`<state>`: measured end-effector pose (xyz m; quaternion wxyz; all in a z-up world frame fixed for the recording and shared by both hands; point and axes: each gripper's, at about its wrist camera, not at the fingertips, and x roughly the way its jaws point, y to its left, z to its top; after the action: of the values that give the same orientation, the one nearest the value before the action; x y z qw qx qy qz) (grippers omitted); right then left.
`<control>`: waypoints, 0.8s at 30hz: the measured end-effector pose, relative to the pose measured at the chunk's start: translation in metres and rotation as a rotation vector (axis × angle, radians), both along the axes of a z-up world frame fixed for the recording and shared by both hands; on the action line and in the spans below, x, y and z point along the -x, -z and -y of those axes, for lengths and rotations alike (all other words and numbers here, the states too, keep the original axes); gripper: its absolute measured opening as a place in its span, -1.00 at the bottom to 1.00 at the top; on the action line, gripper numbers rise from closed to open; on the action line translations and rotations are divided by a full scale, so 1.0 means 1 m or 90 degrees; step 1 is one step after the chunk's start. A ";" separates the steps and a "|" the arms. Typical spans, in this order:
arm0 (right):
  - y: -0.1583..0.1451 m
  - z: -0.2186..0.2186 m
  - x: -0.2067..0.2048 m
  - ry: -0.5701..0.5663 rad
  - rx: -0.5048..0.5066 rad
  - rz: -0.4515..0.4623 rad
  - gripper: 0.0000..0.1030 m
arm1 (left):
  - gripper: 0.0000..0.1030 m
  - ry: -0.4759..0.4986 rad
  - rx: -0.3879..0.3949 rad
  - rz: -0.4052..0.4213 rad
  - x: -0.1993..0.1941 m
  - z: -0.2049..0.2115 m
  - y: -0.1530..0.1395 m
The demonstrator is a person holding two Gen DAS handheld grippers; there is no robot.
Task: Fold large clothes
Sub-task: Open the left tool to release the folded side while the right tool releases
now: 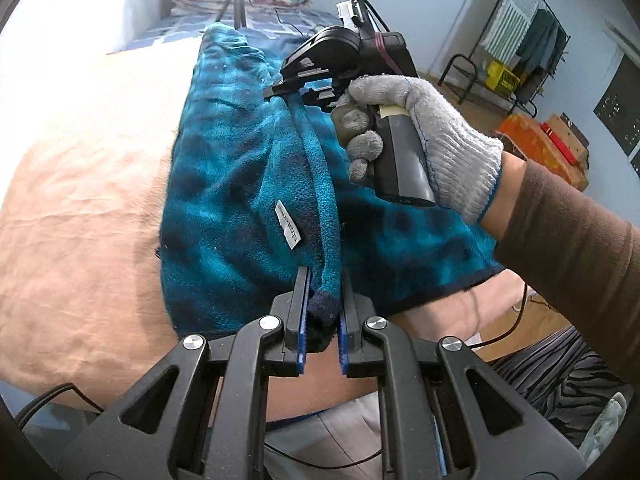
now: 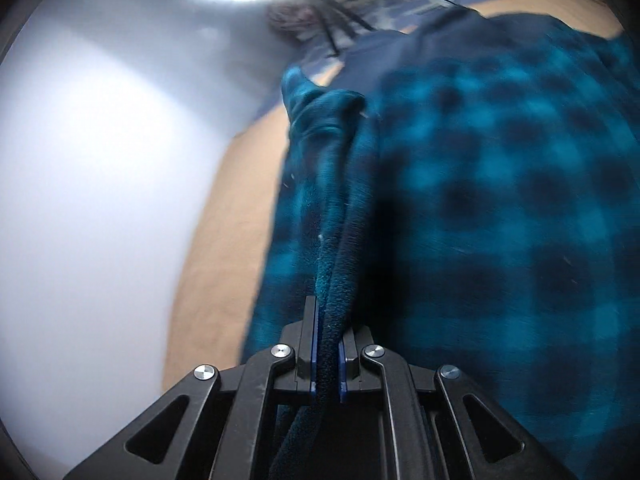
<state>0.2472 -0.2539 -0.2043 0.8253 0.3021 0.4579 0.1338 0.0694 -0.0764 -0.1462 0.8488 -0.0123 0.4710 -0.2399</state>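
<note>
Mid-fold, by the looks of it: the teal plaid fleece (image 1: 224, 184) lies on the bed (image 1: 80, 200), one edge lifted. The left tongs (image 1: 324, 312) and right tongs (image 2: 327, 352) both pinch that hem. Laying it over and smoothing are probably still left.

Pale blue walls (image 1: 448, 20), clothes rack (image 1: 520, 24)

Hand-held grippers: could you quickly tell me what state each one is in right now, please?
Left hand-held gripper: shut on the teal-and-navy checked fleece garment.
Right hand-held gripper: shut on the same garment's edge.
</note>
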 end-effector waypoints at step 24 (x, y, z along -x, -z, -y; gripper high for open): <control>-0.058 0.007 0.019 -0.077 0.177 0.043 -0.45 | -0.49 -0.052 0.114 0.004 -0.004 -0.088 -0.033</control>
<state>0.2280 -0.2611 -0.1462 0.8645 0.1520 0.4616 0.1284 0.0732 0.0114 -0.1131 0.8547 -0.1066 0.4444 -0.2462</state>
